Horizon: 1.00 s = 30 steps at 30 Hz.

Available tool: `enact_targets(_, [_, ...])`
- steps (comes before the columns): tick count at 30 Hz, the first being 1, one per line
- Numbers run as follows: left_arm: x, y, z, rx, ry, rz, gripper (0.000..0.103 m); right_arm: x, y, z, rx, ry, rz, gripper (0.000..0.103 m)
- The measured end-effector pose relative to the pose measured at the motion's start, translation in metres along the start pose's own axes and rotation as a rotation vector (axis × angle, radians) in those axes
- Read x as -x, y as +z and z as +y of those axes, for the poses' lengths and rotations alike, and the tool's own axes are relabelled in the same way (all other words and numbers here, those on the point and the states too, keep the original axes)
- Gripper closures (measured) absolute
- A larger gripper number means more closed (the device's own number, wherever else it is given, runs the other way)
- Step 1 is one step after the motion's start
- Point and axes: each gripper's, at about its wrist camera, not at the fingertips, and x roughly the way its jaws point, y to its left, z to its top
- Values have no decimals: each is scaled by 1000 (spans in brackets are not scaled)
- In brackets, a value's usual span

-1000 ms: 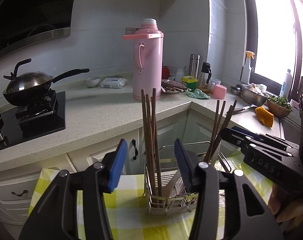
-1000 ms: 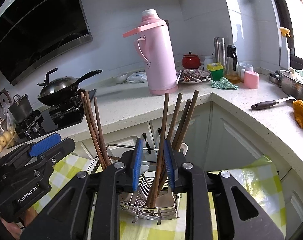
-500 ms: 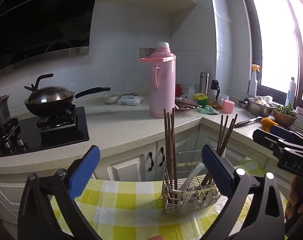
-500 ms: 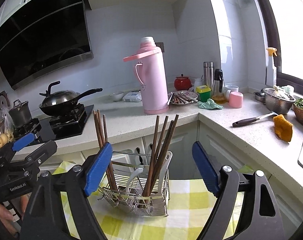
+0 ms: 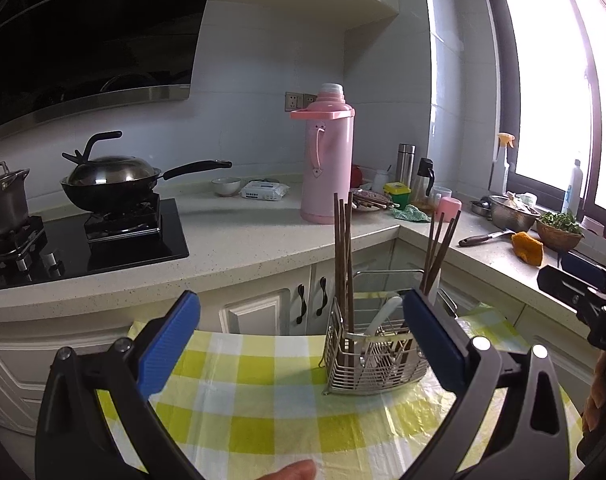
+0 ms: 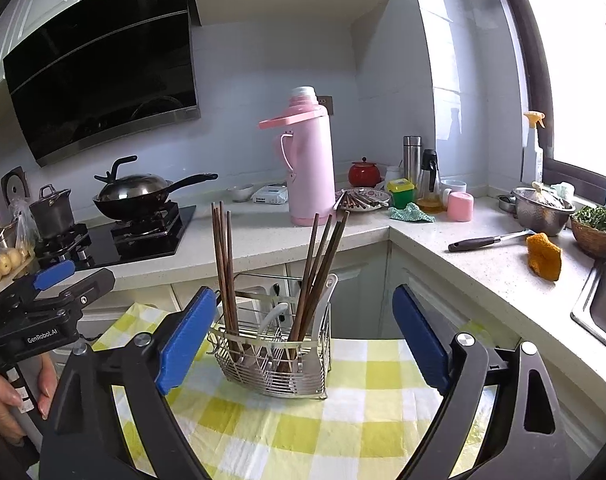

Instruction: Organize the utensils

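Observation:
A wire utensil caddy [image 5: 377, 360] [image 6: 275, 364] stands on a yellow checked tablecloth [image 5: 263, 408]. It holds two bundles of brown chopsticks: an upright left bundle [image 5: 342, 248] [image 6: 223, 256] and a leaning right bundle [image 5: 439, 248] [image 6: 321, 264]. A white spoon [image 5: 383, 314] [image 6: 273, 318] lies between them. My left gripper [image 5: 301, 308] is open and well short of the caddy, with nothing between its fingers. My right gripper [image 6: 303, 300] is also back from the caddy, its jaws opening and empty. Each gripper shows at the edge of the other's view [image 6: 75, 280] [image 5: 583, 280].
Behind the table runs an L-shaped counter [image 6: 263, 236] with a pink thermos [image 6: 309, 160], a wok on the stove [image 6: 143, 196], a plate of spare chopsticks [image 6: 361, 200], a black-handled utensil [image 6: 483, 242], an orange cloth [image 6: 543, 256] and a sink [image 6: 603, 304] at the right.
Both grippers opened wide, let go of the chopstick bundles and pulled back from the caddy. The bundles stay standing in it.

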Motion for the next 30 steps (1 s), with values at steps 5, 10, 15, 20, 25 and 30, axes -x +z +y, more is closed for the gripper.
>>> enact_targets(5, [16, -15, -6, -44, -18, -4, 4, 13, -16, 5, 19, 5, -2, 18])
enact_targets(10, [24, -31, -5, -9, -22, 18, 4, 22, -33, 10, 25, -1, -4, 18])
enact_targets(15, [32, -45, -1, 9, -17, 18, 4, 35, -49, 14, 21, 9, -4, 18])
enact_targets(20, [40, -48, 0, 26, -2, 6, 4, 45, -57, 21, 39, -2, -9, 18])
enact_targets(25, [47, -50, -10, -18, 11, -8, 4, 52, -66, 26, 47, -10, -14, 18])
enact_targets(30, [47, -55, -17, -32, -4, 15, 4, 50, -69, 26, 47, -13, 13, 18])
